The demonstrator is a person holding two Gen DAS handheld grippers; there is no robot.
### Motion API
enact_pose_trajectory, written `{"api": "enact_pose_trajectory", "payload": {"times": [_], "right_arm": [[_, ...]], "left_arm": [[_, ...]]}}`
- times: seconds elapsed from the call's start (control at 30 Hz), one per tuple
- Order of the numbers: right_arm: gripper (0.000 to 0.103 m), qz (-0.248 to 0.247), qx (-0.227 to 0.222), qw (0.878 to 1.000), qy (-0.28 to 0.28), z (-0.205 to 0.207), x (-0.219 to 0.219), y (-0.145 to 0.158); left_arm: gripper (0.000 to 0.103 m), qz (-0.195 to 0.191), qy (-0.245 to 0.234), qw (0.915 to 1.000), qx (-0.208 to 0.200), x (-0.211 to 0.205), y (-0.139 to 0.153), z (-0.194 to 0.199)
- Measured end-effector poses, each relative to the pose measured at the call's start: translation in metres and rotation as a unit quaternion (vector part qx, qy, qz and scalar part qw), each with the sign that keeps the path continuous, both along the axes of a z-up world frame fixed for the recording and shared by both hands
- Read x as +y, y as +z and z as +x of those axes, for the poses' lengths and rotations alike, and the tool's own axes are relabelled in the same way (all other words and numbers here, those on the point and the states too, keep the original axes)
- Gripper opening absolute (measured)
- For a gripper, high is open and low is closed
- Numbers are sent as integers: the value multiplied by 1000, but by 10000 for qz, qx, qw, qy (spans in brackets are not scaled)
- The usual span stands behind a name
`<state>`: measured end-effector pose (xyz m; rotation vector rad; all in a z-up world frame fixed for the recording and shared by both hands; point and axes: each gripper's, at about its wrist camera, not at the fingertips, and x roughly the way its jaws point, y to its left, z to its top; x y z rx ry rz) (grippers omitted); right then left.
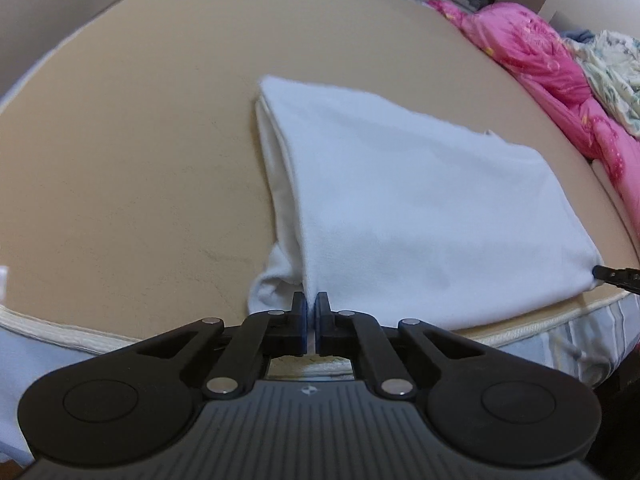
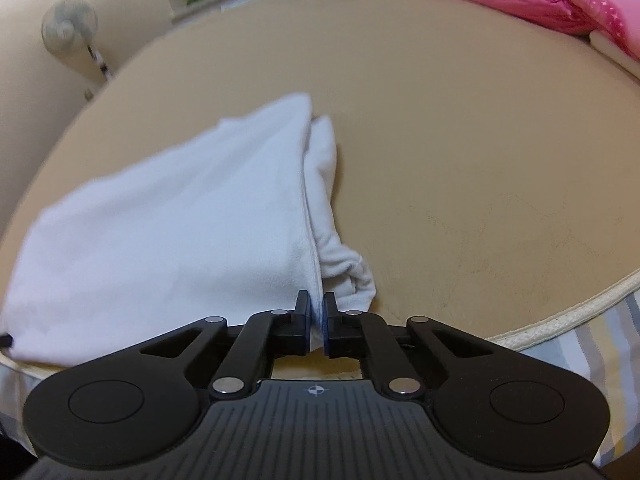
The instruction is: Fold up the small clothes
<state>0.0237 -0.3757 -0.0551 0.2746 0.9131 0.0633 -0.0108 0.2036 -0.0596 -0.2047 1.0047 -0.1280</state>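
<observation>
Pinching the near corners of the white garment [image 1: 420,200], the left gripper [image 1: 311,312] and right gripper [image 2: 317,312] are both clamping cloth. The garment is stretching away across the mattress [image 1: 140,160], lying between them.

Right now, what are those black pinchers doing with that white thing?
A person is folding a white cloth on a tan bed, with a pincher in each hand. The left gripper is shut on one near corner of the cloth. The right gripper is shut on the other near corner. The cloth is already folded over itself and lies close to the bed's near edge. Pink bedding is piled at the far side.
</observation>
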Motion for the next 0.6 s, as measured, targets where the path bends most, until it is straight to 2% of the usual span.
{"api": "enact_pose_trajectory", "payload": {"times": [0.1,0.2,0.3,0.37,0.4,0.43,0.5,0.57,0.6], "right_arm": [[4,456,-310,9982,-225,-14,-14,21],[4,559,-220,9975,-376,-26,-18,24],[7,142,352,9991,-166,-21,-7,4],[10,-262,523,9981,-200,-17,-2,-2],[14,-430,418,9978,-287,-17,-2,0],[18,-615,217,9971,-402,-18,-1,5],[24,-887,-487,9936,-500,-25,4,23],[32,-786,-951,9919,-304,-30,10,34],[38,-658,-1014,9925,-189,-31,11,33]], "left_arm": [[3,-539,261,9979,-241,25,17,-7],[3,-757,288,9964,-249,34,22,-11],[4,-696,149,9972,213,31,7,-4],[4,-429,267,9985,212,31,6,0],[8,-354,305,9989,80,32,10,1],[23,-337,326,9988,-116,31,16,2],[44,-445,260,9973,-518,29,28,-1],[44,-448,61,9964,-722,18,33,-4],[44,-400,-60,9962,-767,12,32,-4]]}}
